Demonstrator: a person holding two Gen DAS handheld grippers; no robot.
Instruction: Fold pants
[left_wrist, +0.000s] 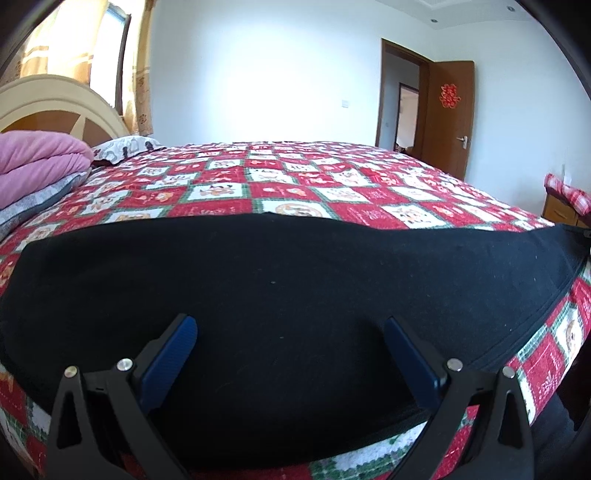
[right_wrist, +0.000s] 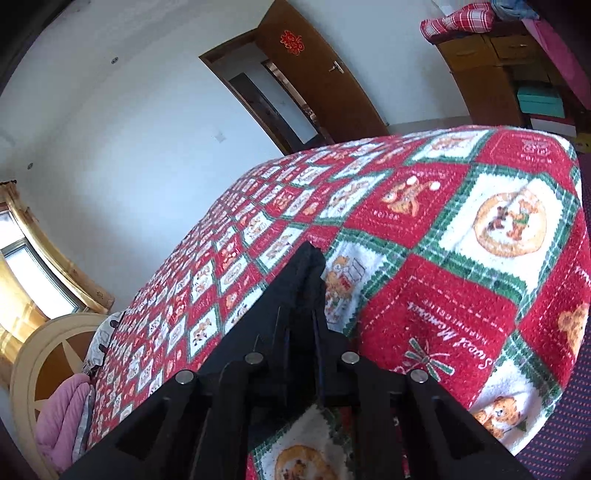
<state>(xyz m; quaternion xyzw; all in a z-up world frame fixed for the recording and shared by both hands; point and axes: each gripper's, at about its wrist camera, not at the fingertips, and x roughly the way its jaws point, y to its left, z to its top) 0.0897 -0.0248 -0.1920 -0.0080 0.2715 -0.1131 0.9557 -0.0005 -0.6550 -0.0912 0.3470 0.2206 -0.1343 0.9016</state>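
Observation:
Black pants (left_wrist: 280, 288) lie spread flat across the near side of the bed, over a red, white and green patterned bedspread (left_wrist: 295, 173). My left gripper (left_wrist: 290, 332) hovers low over the middle of the pants, its blue-padded fingers (left_wrist: 173, 354) wide apart with nothing between them. In the right wrist view, my right gripper (right_wrist: 308, 295) is shut on a bunched end of the black pants (right_wrist: 306, 266), and the fabric sticks out past the fingertips. That view is rolled, so the bed slants.
A folded pink blanket (left_wrist: 37, 158) on grey cloth and a patterned pillow (left_wrist: 122, 146) lie by the headboard (left_wrist: 55, 107) at far left. An open brown door (left_wrist: 450, 118) is at far right. A wooden cabinet (right_wrist: 491, 62) with boxes stands past the bed's foot corner.

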